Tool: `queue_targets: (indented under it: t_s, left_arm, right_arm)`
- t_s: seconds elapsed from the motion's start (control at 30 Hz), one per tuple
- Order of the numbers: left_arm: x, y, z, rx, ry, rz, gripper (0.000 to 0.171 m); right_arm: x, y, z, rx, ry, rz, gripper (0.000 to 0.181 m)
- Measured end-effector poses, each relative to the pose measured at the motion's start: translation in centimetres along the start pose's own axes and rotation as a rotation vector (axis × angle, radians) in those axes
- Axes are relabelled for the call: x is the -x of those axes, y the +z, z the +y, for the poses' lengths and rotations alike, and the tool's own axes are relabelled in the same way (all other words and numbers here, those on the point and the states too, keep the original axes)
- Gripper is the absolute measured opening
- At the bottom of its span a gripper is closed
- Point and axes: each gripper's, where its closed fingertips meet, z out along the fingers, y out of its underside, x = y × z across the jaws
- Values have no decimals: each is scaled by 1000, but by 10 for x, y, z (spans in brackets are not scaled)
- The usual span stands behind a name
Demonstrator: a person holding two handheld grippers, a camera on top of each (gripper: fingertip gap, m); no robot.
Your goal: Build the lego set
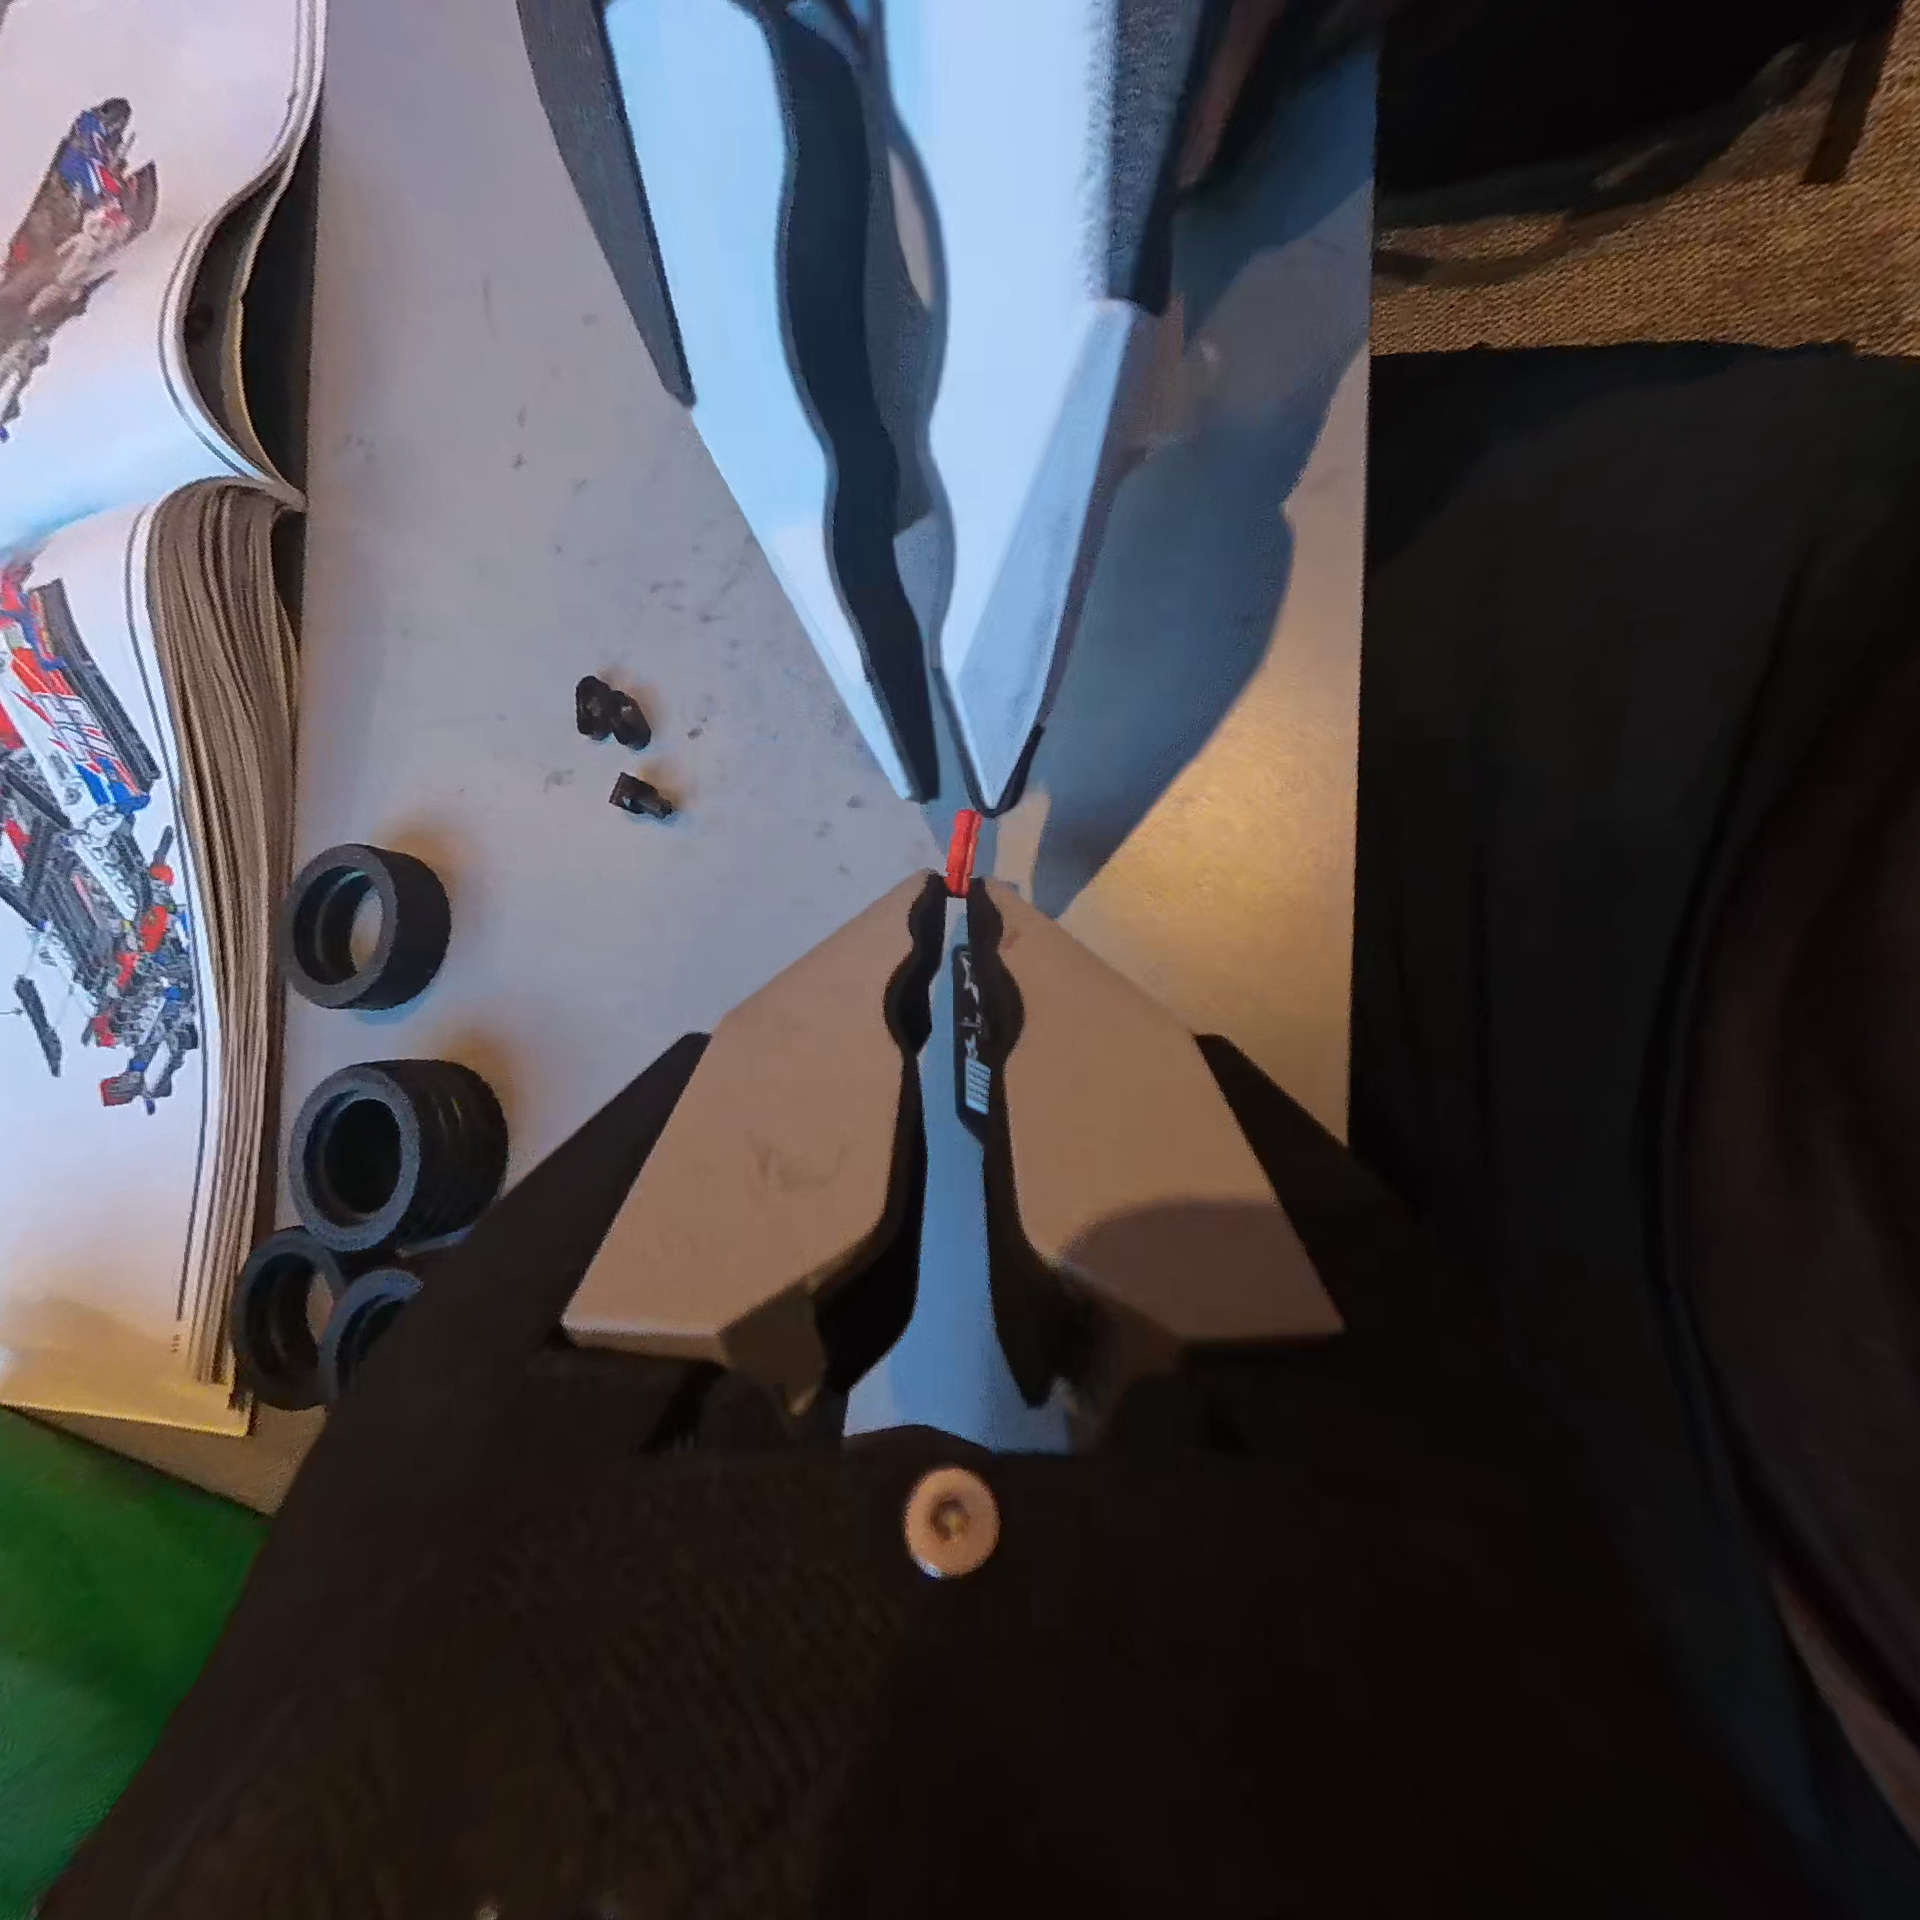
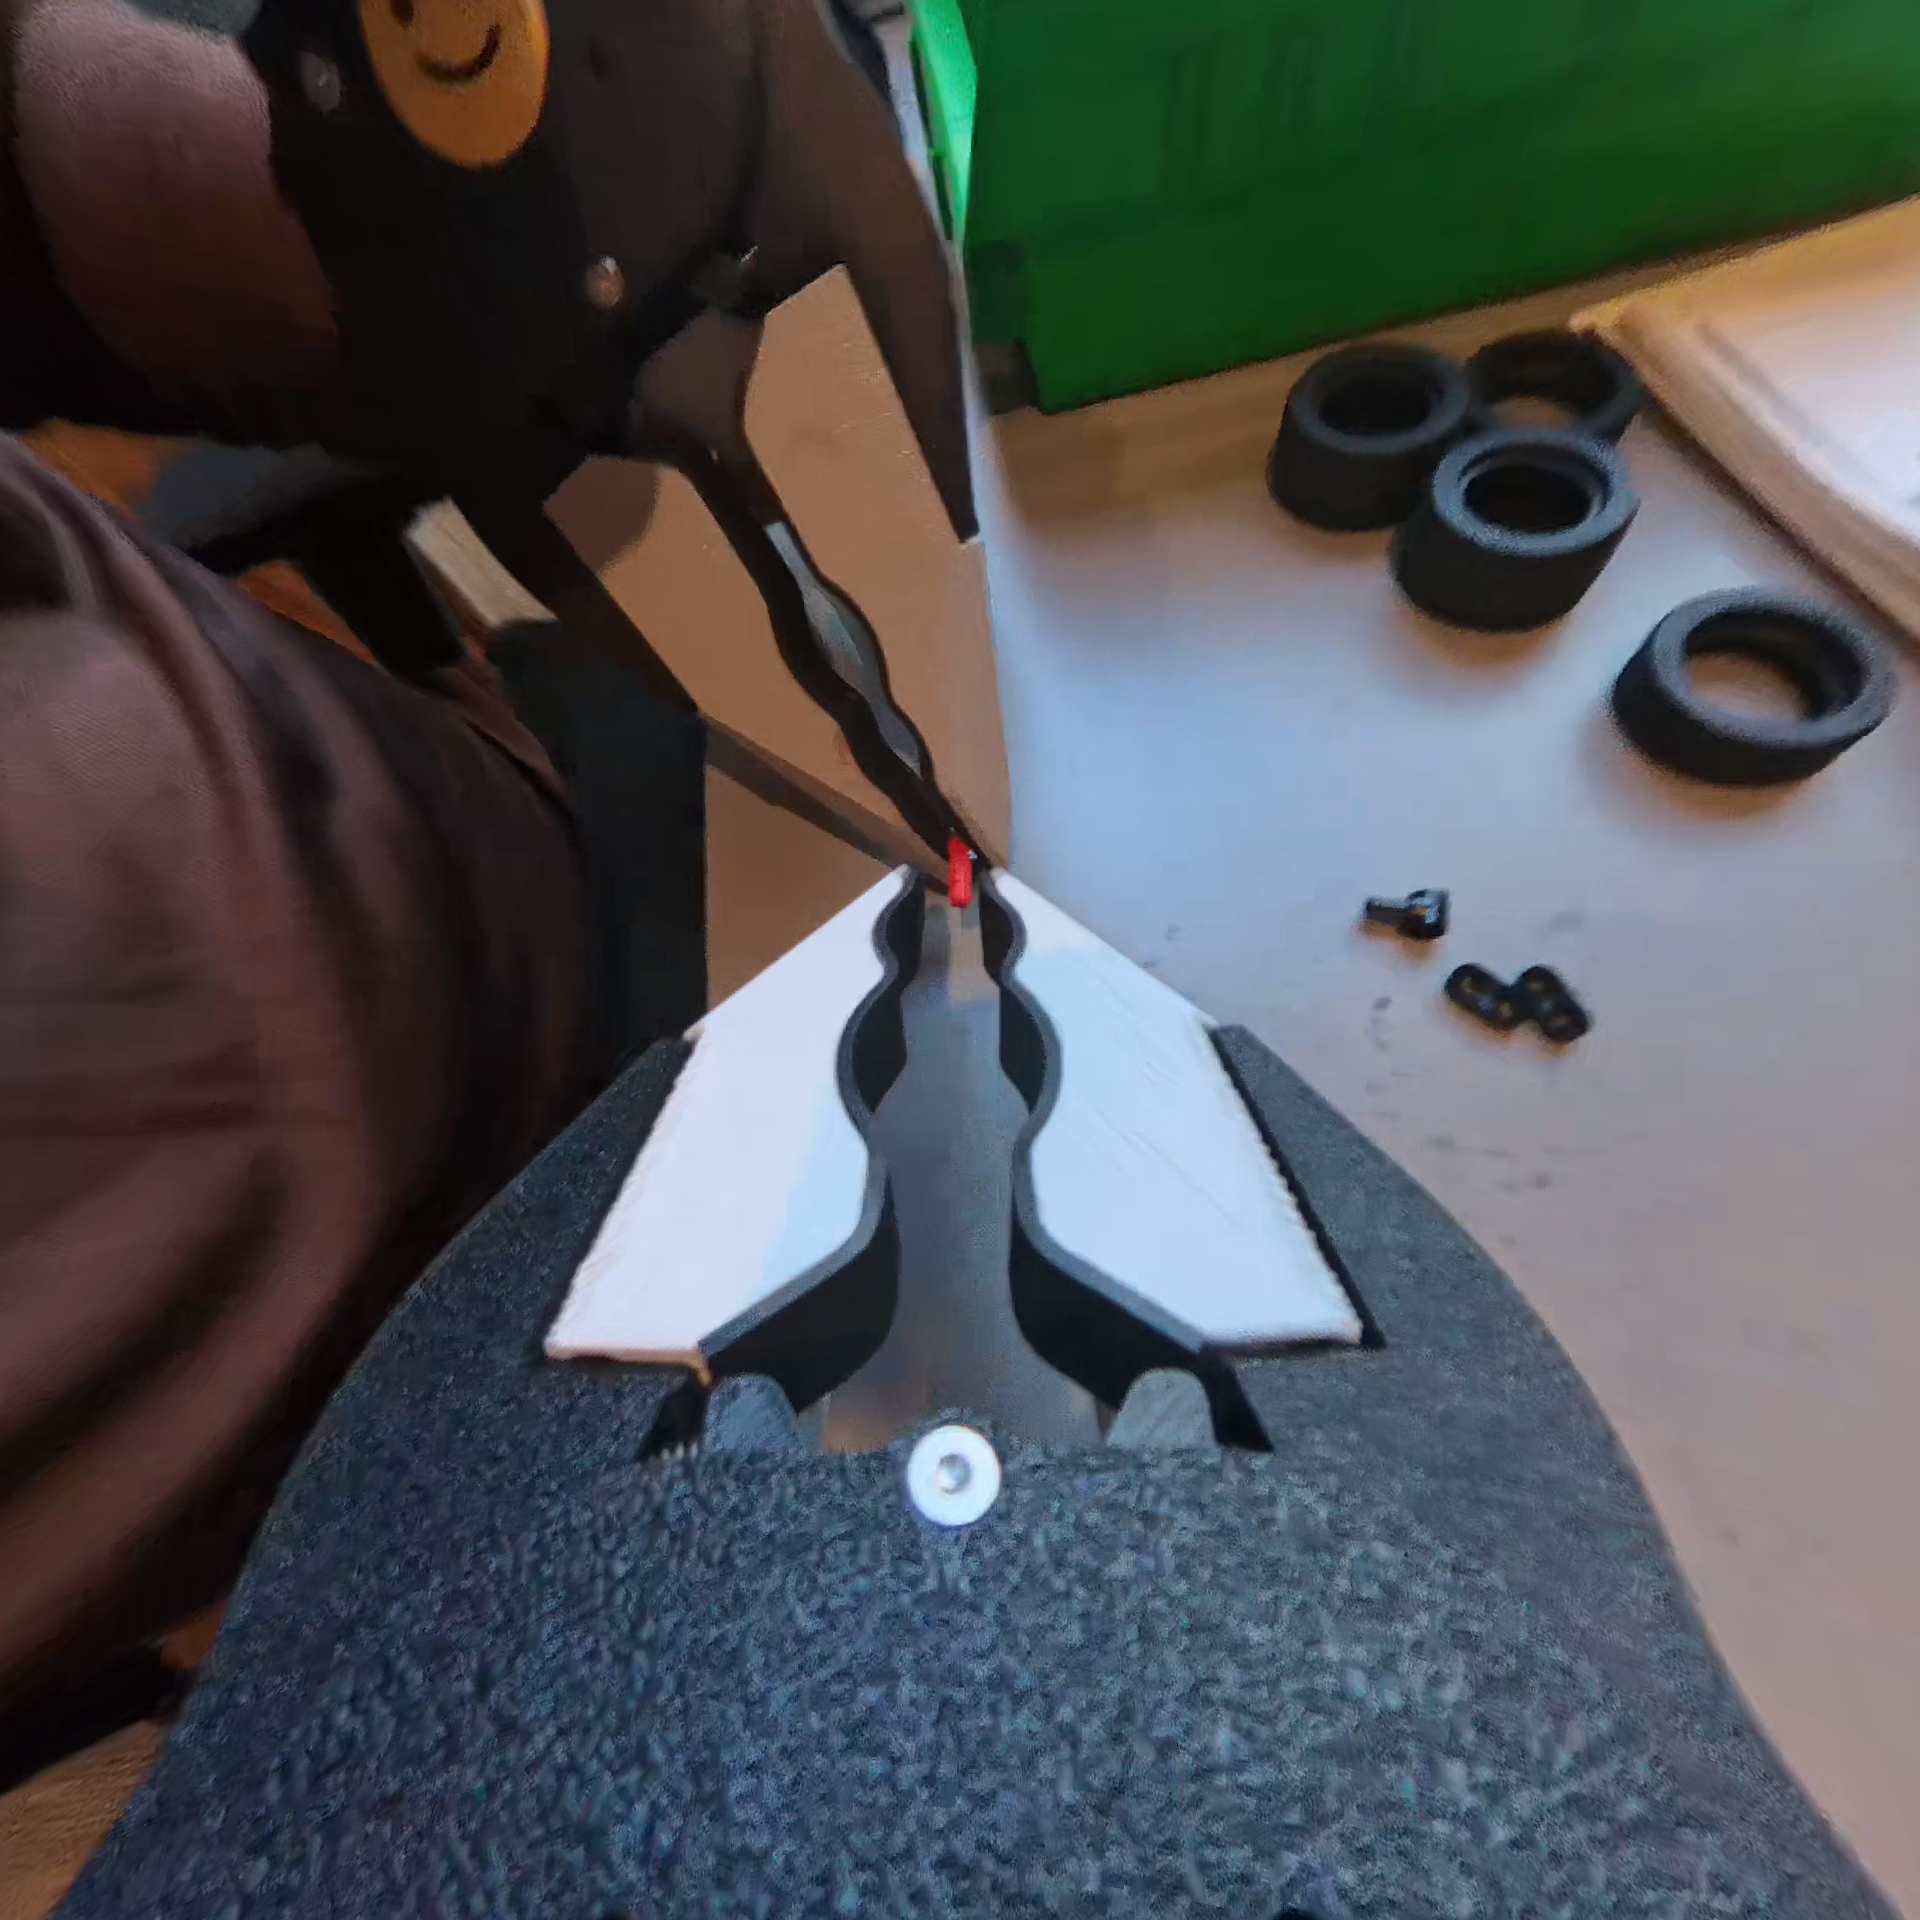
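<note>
A small red pin (image 1: pixel 964 847) is held at one end by my left gripper (image 1: pixel 956 885), whose grey fingers are shut on it just above the white table (image 1: pixel 520 468). My right gripper (image 1: pixel 956 800) comes in from the opposite side, tip to tip. In the right wrist view its white fingers (image 2: pixel 1122 1132) stand narrowly apart around the pin's other end (image 2: pixel 958 878), with my right gripper (image 2: pixel 953 881) facing the left gripper (image 2: pixel 961 847). A thin black stickered piece (image 1: pixel 975 1039) shows in the gap between the left fingers; whether it is held I cannot tell.
Several black tyres (image 1: pixel 364 925) (image 2: pixel 1517 525) and small black connectors (image 1: pixel 613 712) (image 2: pixel 1517 1003) lie beside an open instruction booklet (image 1: pixel 104 935). A green bin (image 2: pixel 1455 156) stands behind. The table edge (image 1: pixel 1361 727) is close on the right; a person's dark clothing (image 2: pixel 208 935) is alongside. Less than 4 cm separates the two grippers' tips.
</note>
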Motion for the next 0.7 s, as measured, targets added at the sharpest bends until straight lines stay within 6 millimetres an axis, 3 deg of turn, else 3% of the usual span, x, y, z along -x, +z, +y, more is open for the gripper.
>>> queue_targets:
  t_s: [0.13,0.23,0.37,0.7]
  left_arm:
    - [-1,-1,2,1,-8,4,1]
    - [-2,-1,1,-13,-10,9,0]
    - [-4,-2,0,-16,-2,4,0]
    - [-3,-2,-1,-22,-27,9,0]
  right_arm:
    - [0,1,-3,28,-221,132,13]
    - [1,6,2,81,-294,180,13]
    - [0,10,8,110,-308,187,5]
    - [0,8,5,78,-273,163,5]
